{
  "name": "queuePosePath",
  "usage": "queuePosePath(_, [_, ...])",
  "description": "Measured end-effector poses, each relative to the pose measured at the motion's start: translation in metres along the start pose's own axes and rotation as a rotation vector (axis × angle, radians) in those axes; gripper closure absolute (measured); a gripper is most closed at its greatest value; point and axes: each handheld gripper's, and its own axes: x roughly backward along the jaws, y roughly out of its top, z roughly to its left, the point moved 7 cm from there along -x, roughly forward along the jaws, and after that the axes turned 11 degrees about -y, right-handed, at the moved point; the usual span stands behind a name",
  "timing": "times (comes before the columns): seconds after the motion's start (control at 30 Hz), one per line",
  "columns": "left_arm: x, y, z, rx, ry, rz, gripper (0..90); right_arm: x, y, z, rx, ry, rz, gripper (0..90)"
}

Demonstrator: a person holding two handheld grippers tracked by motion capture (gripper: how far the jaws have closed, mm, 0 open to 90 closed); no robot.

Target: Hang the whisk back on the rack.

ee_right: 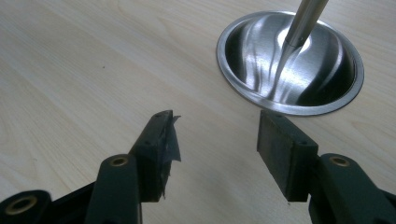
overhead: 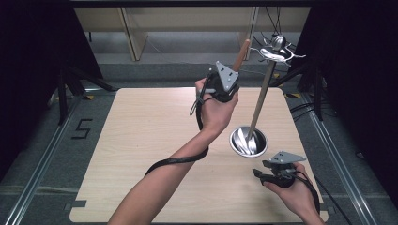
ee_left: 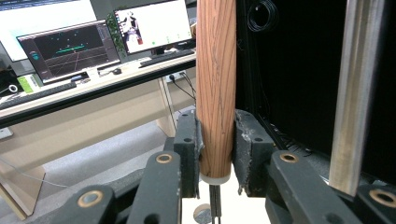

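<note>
Nearest edge, right side: the right tool (overhead: 267, 172) is held low over the tabletop (overhead: 141, 140), level with it. Its jaws stand apart with nothing between them; bare wood shows in the gap in the right gripper view (ee_right: 215, 140).

Just beyond it, slightly left: a round steel base (overhead: 248, 141) sits on the tabletop, dished and shiny. A thin steel pole (overhead: 262, 91) rises from the middle of the dish and leans a little to the right as it goes up. In the right gripper view the base (ee_right: 327, 88) lies close ahead of the open jaws, apart from them.

Further in, centre: the left hand (overhead: 217, 110) is raised well above the tabletop, arm stretched forward. The left tool (overhead: 231, 75) points up and away. It is clamped on a wooden handle (overhead: 242, 54), which stands upright between the pads; the handle (ee_left: 215, 84) is gripped near its lower end, where a pale collar and a thin metal shank show below.

Top of the pole, far right: curved metal hooks (overhead: 277, 53) branch out. The handle's tip is just left of them; touching or apart, I cannot tell.

Beyond the tabletop: wooden shelving (overhead: 136, 28).
</note>
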Motion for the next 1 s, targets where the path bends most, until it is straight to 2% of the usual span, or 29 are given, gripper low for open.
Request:
queuePosePath(0.03, [-0.001,0.000,-0.001,-0.003,-0.001,-0.002,72.2,0.000,0.000,0.001,-0.013,-0.003,0.001,47.0])
queuePosePath(0.07, [-0.001,0.000,-0.001,-0.008,-0.001,0.002,72.2,0.000,0.000,0.000,0.002,-0.007,0.002,47.0])
queuePosePath(0.27, [-0.002,0.001,-0.004,-0.022,0.002,0.002,72.2,0.000,0.000,0.000,0.001,-0.006,-0.001,47.0])
queuePosePath(0.3, [-0.002,0.001,-0.005,-0.027,0.003,0.005,72.2,0.001,0.000,0.001,-0.018,-0.001,0.013,47.0])
queuePosePath(0.33, [-0.002,0.001,-0.005,-0.032,0.002,0.004,72.2,0.000,0.000,0.000,0.001,-0.006,-0.001,47.0])
queuePosePath(0.73, [-0.004,0.002,-0.014,-0.050,-0.007,0.003,72.1,0.000,0.000,0.000,-0.003,0.004,-0.001,47.0])
queuePosePath(0.87, [-0.005,0.002,-0.016,-0.054,-0.009,0.006,71.8,0.000,0.000,-0.001,0.005,-0.007,0.000,47.0])
queuePosePath(0.9, [-0.005,0.002,-0.016,-0.056,-0.010,0.006,71.7,0.001,-0.001,0.002,-0.025,0.001,0.016,47.0])
queuePosePath(0.93, [-0.005,0.002,-0.016,-0.056,-0.010,0.006,71.7,0.001,-0.001,0.001,-0.024,0.001,0.016,47.0])
queuePosePath(0.97, [-0.006,0.002,-0.017,-0.055,-0.012,0.004,71.6,0.000,0.000,-0.001,0.006,-0.008,-0.001,47.0])
queuePosePath(1.0, [-0.006,0.002,-0.017,-0.055,-0.012,0.004,71.5,0.000,0.000,-0.001,0.006,-0.008,-0.001,47.0])
